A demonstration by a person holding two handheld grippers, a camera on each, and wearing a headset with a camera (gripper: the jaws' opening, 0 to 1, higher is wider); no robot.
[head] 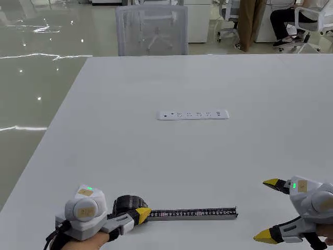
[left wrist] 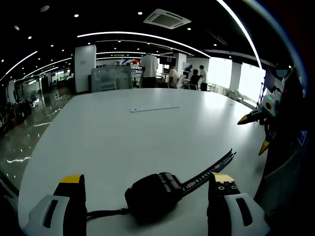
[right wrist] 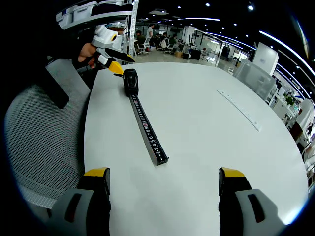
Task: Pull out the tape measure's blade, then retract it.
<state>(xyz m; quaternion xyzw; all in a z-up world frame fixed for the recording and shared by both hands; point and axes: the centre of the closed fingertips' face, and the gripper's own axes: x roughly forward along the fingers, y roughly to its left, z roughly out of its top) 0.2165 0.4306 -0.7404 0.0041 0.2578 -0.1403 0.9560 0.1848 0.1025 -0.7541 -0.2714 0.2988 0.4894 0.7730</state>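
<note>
Black, rubber-ribbed tape measure [head: 127, 204] flat on the white bench [head: 156, 161], close to the near edge and toward the near left corner. Dark numbered blade [head: 192, 213] out of the case, laid flat on the surface and running rightward along the near edge. End hook [head: 235, 212] down on the bench, short of the near right corner. Thin black cord [left wrist: 106, 213] trailing from the back of the case.

Left gripper [left wrist: 146, 178] at the near left corner, yellow-tipped jaws spread wide to either side of the case. In the left gripper view, a gap on each side, so straddling and not clamping. In the head view, one yellow tip just beside the mouth where the blade leaves the case; touching or not, cannot tell.

Right gripper [head: 268, 210] toward the near right corner, yellow-tipped jaws wide apart, nothing between them. Apart from the hook, facing back along the blade's length in the right gripper view.

Long white power strip [head: 192, 114] near the middle of the bench, parallel to the near edge, well apart from the tape measure. Grey mesh-backed chair [head: 152, 30] at the far edge.
</note>
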